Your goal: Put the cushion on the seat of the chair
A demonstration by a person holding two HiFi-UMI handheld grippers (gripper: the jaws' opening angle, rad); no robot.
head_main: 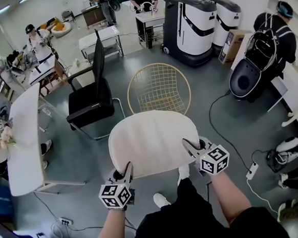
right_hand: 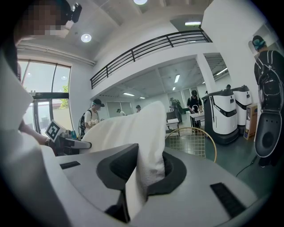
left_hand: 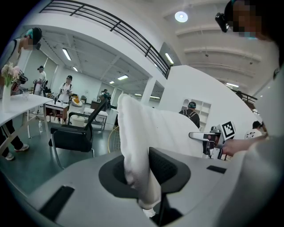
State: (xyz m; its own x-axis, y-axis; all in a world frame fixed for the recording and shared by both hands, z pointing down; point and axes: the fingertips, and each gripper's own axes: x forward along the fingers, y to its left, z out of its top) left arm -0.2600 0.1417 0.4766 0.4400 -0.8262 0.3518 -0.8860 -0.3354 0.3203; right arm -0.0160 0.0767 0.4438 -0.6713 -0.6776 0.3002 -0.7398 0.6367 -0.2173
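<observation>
A round cream cushion [head_main: 149, 140] hangs in the air in front of me, held flat by its near edge. My left gripper [head_main: 127, 170] is shut on the cushion's near left rim [left_hand: 135, 146], and my right gripper [head_main: 188, 146] is shut on its near right rim [right_hand: 148, 146]. Just beyond the cushion stands the gold wire chair [head_main: 158, 88], its round back and mesh seat partly hidden behind the cushion's far edge. The same chair [right_hand: 195, 142] shows past the cushion in the right gripper view, and a sliver of the chair [left_hand: 113, 137] appears in the left gripper view.
A black office chair [head_main: 91, 94] stands left of the wire chair. A white table [head_main: 24, 138] runs along the left. Large white and black machines [head_main: 193, 27] stand behind. A cable and power strip [head_main: 251, 170] lie on the floor at right. Several people work around the room.
</observation>
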